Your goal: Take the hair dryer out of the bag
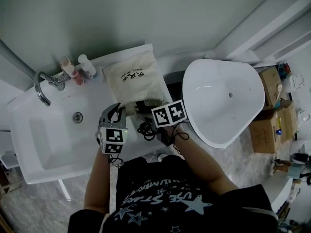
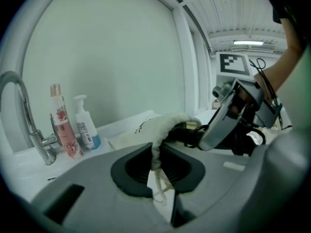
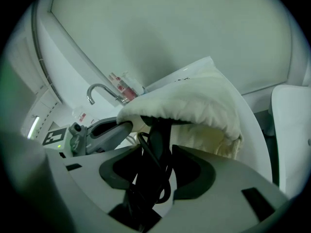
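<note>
1. We see a cream bag [image 1: 132,81] with small dark print on its face.
2. The hair dryer [image 3: 158,135] and its looped cord [image 3: 146,178] are black.
3. The left gripper [image 2: 156,161] and right gripper [image 3: 163,166] are pale grey with dark grey pads [image 2: 129,171]. Each carries a cube [image 1: 112,141] of black-and-white square markers.
4. The sink [image 1: 34,144] and the tub [image 1: 218,106] are white, and the tap [image 1: 41,89] is silvery.
5. We make out a pink bottle [image 2: 60,125] with a red flower pattern, and a white pump bottle [image 2: 85,125] with a blue base.
6. The shirt [image 1: 170,198] is black with pale stars and lettering, and the boxes [image 1: 265,130] are brown.
</note>
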The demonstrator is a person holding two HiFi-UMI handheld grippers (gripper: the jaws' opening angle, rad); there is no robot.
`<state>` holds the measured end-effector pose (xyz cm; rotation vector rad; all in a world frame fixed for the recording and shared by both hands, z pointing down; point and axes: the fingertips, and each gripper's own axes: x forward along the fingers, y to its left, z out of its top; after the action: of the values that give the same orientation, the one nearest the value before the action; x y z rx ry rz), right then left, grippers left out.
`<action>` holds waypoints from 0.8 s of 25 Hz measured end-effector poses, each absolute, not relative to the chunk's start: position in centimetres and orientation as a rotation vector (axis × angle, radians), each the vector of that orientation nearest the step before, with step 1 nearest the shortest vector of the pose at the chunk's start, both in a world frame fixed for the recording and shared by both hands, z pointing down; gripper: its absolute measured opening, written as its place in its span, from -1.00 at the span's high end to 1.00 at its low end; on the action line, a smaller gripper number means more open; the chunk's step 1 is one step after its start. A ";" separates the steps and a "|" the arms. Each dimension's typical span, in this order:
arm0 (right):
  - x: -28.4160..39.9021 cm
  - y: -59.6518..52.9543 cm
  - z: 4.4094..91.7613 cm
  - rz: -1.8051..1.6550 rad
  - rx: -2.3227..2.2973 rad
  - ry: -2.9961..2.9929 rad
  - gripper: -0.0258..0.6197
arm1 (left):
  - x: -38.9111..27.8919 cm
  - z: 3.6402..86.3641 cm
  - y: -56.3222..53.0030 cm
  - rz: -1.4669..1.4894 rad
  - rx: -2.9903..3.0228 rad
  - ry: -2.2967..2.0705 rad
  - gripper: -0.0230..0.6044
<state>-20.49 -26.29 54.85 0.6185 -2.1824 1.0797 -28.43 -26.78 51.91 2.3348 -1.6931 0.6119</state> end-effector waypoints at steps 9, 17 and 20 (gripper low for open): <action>-18.4 -22.3 53.2 1.027 0.396 -2.244 0.31 | -28.2 51.6 -26.9 0.694 2.301 -1.767 0.76; -15.0 -19.6 52.5 1.044 0.266 -2.281 0.31 | -27.2 51.9 -26.4 0.738 2.249 -1.796 0.76; -13.9 -18.5 52.1 1.062 0.215 -2.293 0.31 | -27.0 52.2 -26.2 0.736 2.211 -1.812 0.76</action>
<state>-13.86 -18.46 52.10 0.2149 -2.2928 1.0619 -27.03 -26.25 52.20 2.2109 -1.8119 0.7364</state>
